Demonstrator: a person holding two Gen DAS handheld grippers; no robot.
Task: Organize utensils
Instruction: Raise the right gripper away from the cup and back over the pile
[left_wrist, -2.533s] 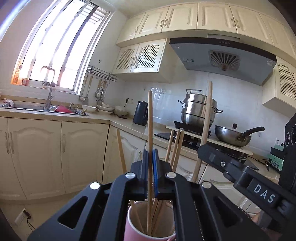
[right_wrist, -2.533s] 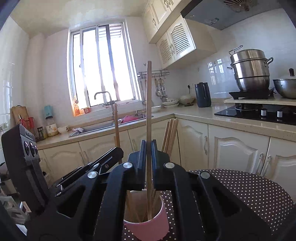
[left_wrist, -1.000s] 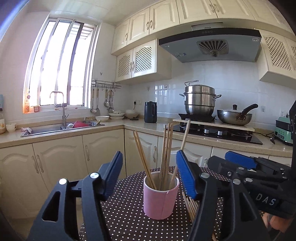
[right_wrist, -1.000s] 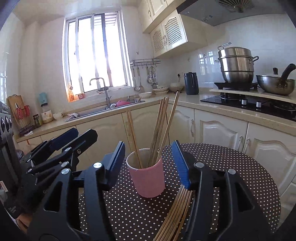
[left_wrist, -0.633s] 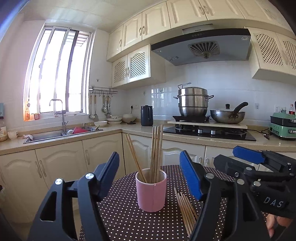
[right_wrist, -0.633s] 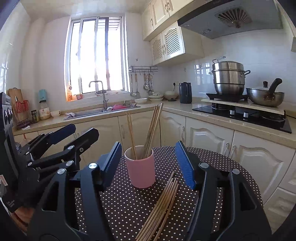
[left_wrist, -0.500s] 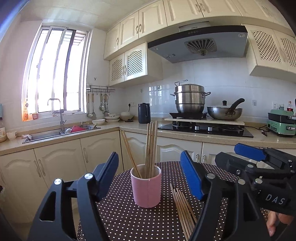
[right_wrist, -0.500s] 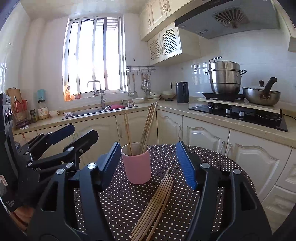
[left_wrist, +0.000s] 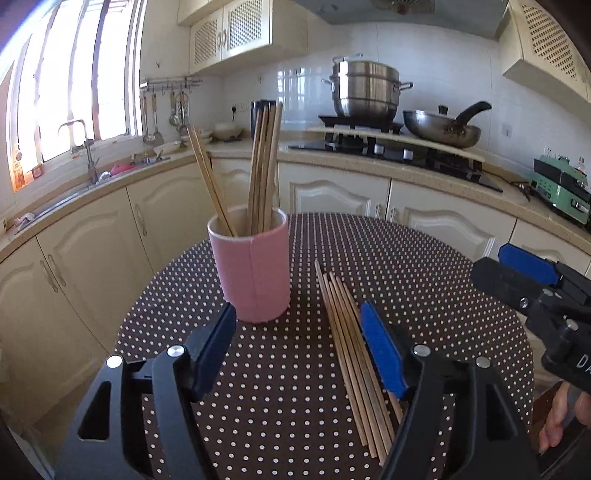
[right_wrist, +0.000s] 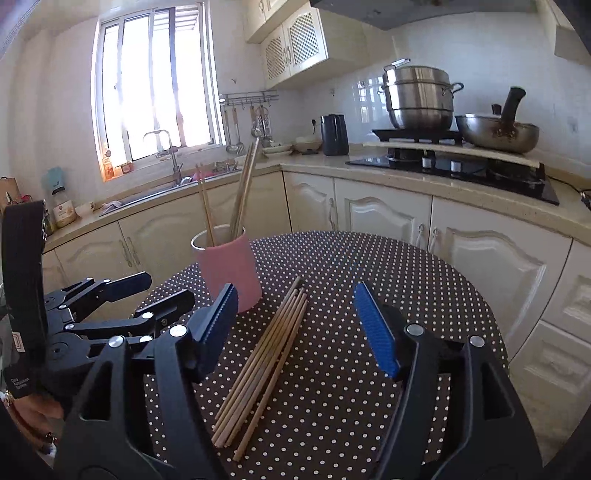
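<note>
A pink cup (left_wrist: 251, 273) (right_wrist: 229, 273) stands on the round dotted table (left_wrist: 424, 295) (right_wrist: 406, 295) with several wooden chopsticks (left_wrist: 262, 166) (right_wrist: 242, 192) upright in it. A bundle of loose chopsticks (left_wrist: 351, 354) (right_wrist: 266, 362) lies flat to the right of the cup. My left gripper (left_wrist: 295, 314) (right_wrist: 162, 291) hovers open in front of the cup; its right pad covers part of the bundle. My right gripper (right_wrist: 295, 295) (left_wrist: 495, 267) hangs over the bundle. Its jaws are opening, and the chopsticks lie below, untouched.
Cream cabinets and a counter wrap the room behind the table. On it are a sink (right_wrist: 162, 192), a black kettle (right_wrist: 334, 134), and a hob with a steel pot (left_wrist: 365, 92) and pan (left_wrist: 439, 129). A hand (left_wrist: 557, 417) holds the right gripper.
Both grippers have let go of the chopsticks they held in the cup, opened wide and drawn back. Since half a second ago both have tipped down and sunk toward the loose bundle.
</note>
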